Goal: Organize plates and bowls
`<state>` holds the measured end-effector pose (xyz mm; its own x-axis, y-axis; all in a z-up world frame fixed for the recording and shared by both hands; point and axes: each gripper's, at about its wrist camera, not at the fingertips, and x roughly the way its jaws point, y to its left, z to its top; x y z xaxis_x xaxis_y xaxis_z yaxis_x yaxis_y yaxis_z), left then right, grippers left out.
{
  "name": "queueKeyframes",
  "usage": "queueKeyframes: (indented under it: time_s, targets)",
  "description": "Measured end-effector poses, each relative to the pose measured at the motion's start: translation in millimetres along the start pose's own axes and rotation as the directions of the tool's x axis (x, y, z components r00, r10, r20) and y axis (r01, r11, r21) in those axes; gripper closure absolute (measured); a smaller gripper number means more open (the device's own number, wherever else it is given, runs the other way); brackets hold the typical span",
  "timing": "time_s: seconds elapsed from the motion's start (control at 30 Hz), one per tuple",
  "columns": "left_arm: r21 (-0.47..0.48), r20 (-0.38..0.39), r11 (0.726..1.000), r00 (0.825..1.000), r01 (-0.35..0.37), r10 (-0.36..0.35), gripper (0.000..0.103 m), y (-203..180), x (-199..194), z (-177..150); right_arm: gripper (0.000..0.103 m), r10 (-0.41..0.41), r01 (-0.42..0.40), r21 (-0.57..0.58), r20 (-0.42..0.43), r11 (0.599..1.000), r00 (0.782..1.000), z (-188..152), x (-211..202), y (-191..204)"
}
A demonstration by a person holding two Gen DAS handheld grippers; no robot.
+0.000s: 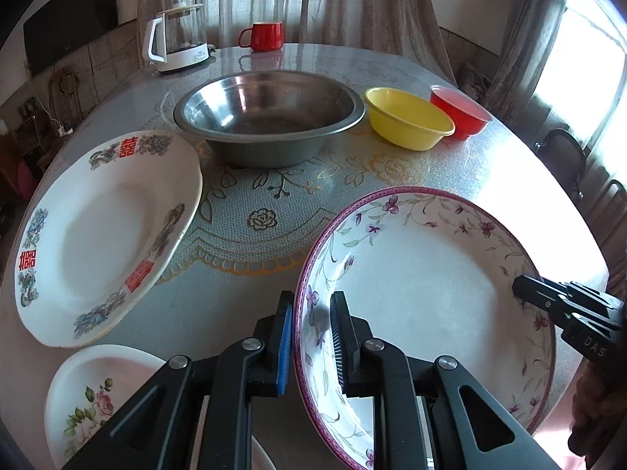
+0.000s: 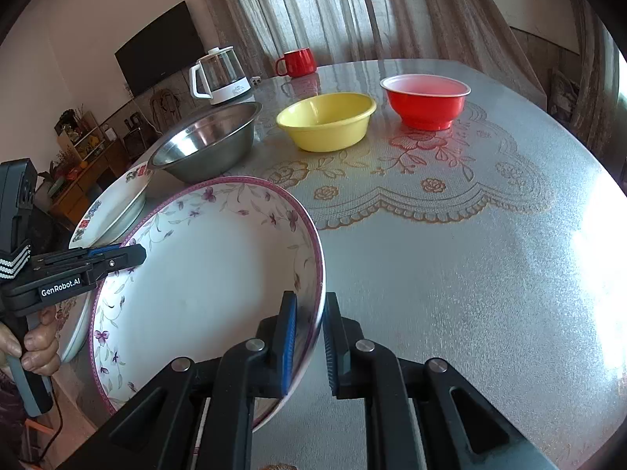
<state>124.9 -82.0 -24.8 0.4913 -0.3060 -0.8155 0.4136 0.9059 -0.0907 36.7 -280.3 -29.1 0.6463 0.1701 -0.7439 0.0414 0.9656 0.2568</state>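
Both tongs grip one floral plate [image 1: 431, 286] by opposite sides of its purple rim. The left tongs [image 1: 311, 305] are closed narrow on the rim, blue pad outside and black pad inside the well. The right tongs [image 2: 305, 305] are likewise closed narrow on the opposite rim, blue pad inside and black pad outside; in the left view their tip reaches in over the far rim. The plate sits tilted between the two, its near edge past the table [image 2: 470, 274] edge toward the person. Ahead of the left tongs and to their left lies a white plate [image 1: 106, 235] with red characters, its rim overhanging the table edge and close to the floral plate's rim without visible contact. Just below it, beside the left tongs, lies a rose plate [image 1: 94, 395], partly hidden by the tong arm. Straight ahead stands a steel bowl [image 1: 270, 117], its rim near the white plate's far edge. To its right stand a yellow bowl [image 2: 327, 119] and a red bowl [image 2: 427, 100], close together but apart in the right view. Open tablecloth lies between the floral plate and the bowls, and a wide bare stretch extends right of the right tongs. A kettle [image 1: 176, 37] and a red mug [image 1: 266, 35] stand at the far edge. Both tongs point steeply downward. A hand [image 2: 37, 346] wraps the left tongs' handle.
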Motion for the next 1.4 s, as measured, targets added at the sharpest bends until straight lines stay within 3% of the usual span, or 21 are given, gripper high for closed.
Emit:
queueKeyframes:
  time_s: [0.17,0.47,0.87,1.4]
  targets:
    - [-0.019,-0.011,1.000,1.000,-0.003,0.003,0.085,0,5,7,0.087,0.019,-0.019,0.018,-0.028,1.000,0.999,2,5,-2]
    - [-0.083,-0.007,0.996,1.000,-0.014,0.013,0.084,11,10,19,0.091,-0.012,0.012,0.004,0.012,1.000,1.000,18,6,5]
    - [-0.085,-0.022,0.995,0.998,-0.056,0.055,0.084,15,22,34,0.091,-0.047,0.047,0.027,-0.026,0.998,0.999,45,38,3]
    - [-0.089,-0.006,0.992,0.996,-0.089,0.089,0.084,15,22,35,0.085,-0.087,0.088,0.019,-0.051,0.996,0.995,52,49,11]
